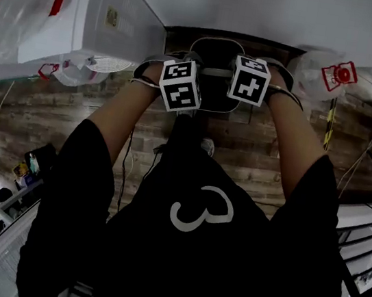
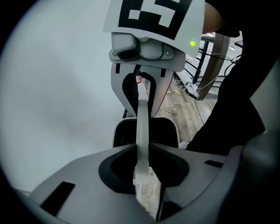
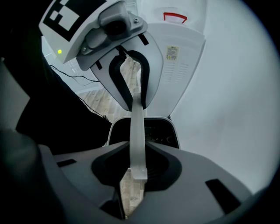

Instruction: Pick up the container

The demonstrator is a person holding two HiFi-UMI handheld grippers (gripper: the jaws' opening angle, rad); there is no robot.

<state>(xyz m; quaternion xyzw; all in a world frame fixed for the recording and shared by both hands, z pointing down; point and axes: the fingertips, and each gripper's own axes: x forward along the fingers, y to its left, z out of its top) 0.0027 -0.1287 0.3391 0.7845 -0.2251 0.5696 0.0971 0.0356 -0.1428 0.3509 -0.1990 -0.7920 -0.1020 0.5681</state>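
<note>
- Broadly, a white table top [image 1: 296,15] is seen beyond the container [image 1: 218,52], and a plank floor [image 1: 254,154] is seen beneath it;
- a black shirt [image 1: 185,248] marked with a pale figure three fills the near side of the container, and both bare forearms are stretched toward it;
- a large white bin [image 1: 101,21] with a red latch is seen to the left of the container; a clear plastic box [image 1: 325,75] with a red clip is seen to its right;
- the container, dark inside with a light rim, is held clear of the floor between the two grippers, near the table's edge;
- the left gripper [image 2: 142,162] is placed at the container's left side; its jaws are drawn narrow and pressed on one end of a pale strip [image 2: 142,127] that spans the container's top;
- the right gripper [image 3: 137,168] is placed at the container's right side; its jaws are likewise narrow and clamped on the strip's other end;
- the left cube [image 1: 180,85] and the right cube [image 1: 251,80], each square-marked, are carried above the container.
</note>
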